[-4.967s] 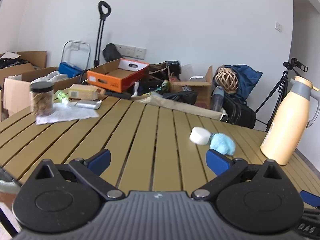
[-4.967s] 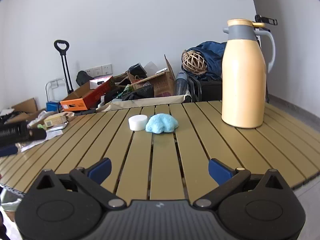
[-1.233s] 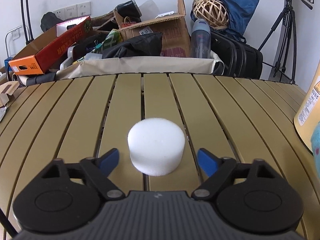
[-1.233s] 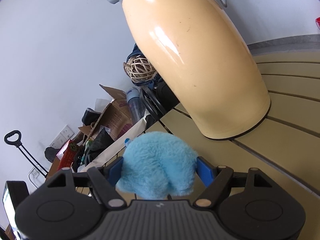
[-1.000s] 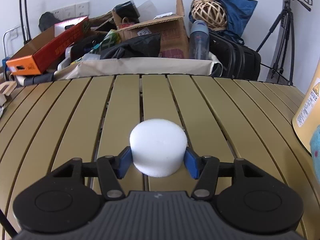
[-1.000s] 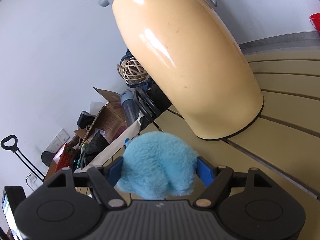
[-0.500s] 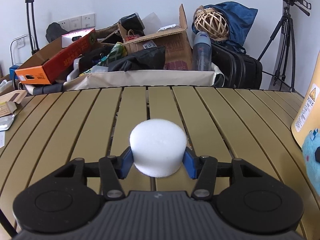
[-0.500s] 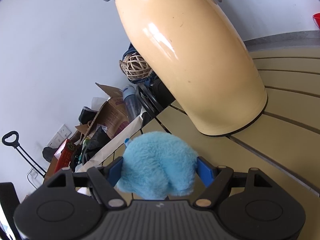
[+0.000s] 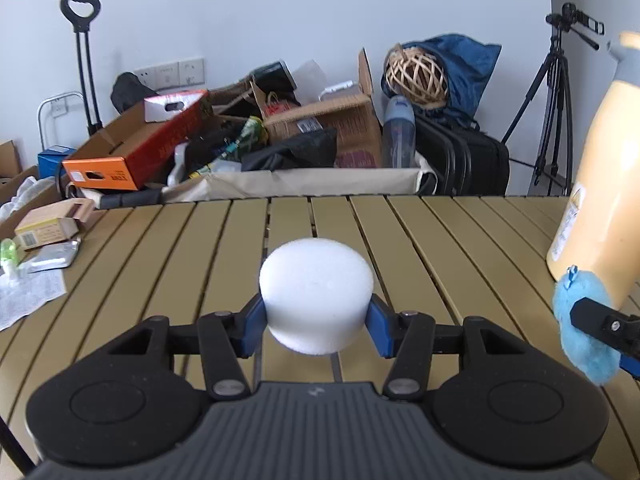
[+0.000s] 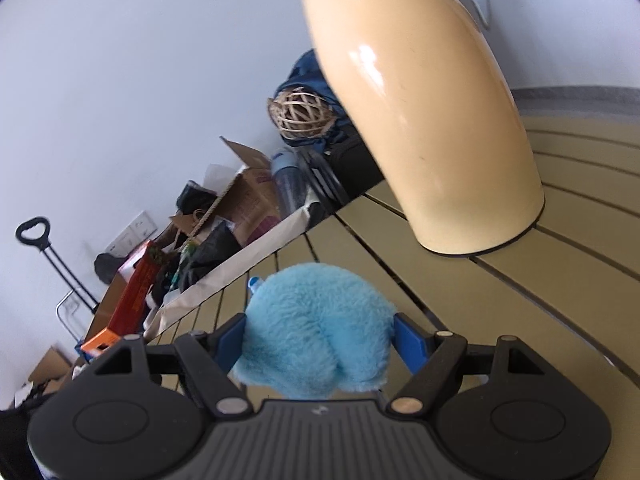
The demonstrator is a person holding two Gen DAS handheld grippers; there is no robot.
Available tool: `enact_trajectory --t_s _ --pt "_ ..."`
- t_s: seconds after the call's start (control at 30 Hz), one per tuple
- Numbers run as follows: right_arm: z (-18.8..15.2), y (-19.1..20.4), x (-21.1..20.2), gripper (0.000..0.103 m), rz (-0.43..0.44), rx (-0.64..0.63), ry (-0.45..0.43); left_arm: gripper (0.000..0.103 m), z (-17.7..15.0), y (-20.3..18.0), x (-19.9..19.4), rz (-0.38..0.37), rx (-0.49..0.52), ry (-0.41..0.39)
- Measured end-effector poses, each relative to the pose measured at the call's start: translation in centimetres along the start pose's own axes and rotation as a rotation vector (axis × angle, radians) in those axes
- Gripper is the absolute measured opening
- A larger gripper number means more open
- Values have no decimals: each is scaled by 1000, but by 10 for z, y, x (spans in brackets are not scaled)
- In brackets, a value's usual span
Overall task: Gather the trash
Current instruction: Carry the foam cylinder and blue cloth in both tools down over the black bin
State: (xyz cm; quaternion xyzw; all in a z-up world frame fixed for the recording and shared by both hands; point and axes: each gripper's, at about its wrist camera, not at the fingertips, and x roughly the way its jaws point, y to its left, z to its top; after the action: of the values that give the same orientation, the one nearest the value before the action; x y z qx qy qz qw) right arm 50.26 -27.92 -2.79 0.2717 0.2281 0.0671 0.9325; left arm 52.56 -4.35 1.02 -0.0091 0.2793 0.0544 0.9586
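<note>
Two wrist views over a slatted tan worktop point(image 9: 440, 240).

Left view: left gripper point(image 9: 316, 326) clenched on a white foam puck point(image 9: 316, 294), blue pads point(image 9: 252, 326) pressed against both of its sides. Puck carried clear of the slats, its underside hanging above the gap between two boards. At far right, a fluffy blue cloth point(image 9: 580, 336) pinched by the black finger of the right gripper point(image 9: 600, 320), just in front of a tall cream jug point(image 9: 600, 184) standing upright on the worktop. At far left on the slats, a small cardboard box point(image 9: 48, 224), a silver foil packet point(image 9: 52, 258), a printed paper sheet point(image 9: 28, 298) and a little green bottle point(image 9: 8, 252). Beyond the far edge, floor clutter against a white wall: an orange box point(image 9: 132, 156), a brown carton point(image 9: 332, 128), a wicker ball point(image 9: 416, 74) on a blue bag point(image 9: 468, 64), a black case point(image 9: 472, 160), a tripod point(image 9: 556, 92), and a trolley handle point(image 9: 80, 40).

Right view, tilted strongly: right gripper point(image 10: 320, 344) grasping the fluffy blue cloth point(image 10: 316, 328), blue pads point(image 10: 408, 344) sunk into its pile on either side. Cloth bulging forward past the fingertips, held above the worktop point(image 10: 540, 300). Cream jug point(image 10: 420, 112) close ahead and to the right, its base resting on the slats, apart from the cloth. Same clutter visible at left behind the table edge, including the wicker ball point(image 10: 300, 116) and orange box point(image 10: 136, 292).
</note>
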Motion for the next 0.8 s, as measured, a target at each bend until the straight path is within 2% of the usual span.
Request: enact_trajectory --t_s 0.4,0.8 --pt "-15 40 -67 77 35 -128 -16 54 -10 25 -93 -23 0 -65" --pt "-29 64 -166 77 84 -228 -59 54 -37 35 -198 -70 46 -132"
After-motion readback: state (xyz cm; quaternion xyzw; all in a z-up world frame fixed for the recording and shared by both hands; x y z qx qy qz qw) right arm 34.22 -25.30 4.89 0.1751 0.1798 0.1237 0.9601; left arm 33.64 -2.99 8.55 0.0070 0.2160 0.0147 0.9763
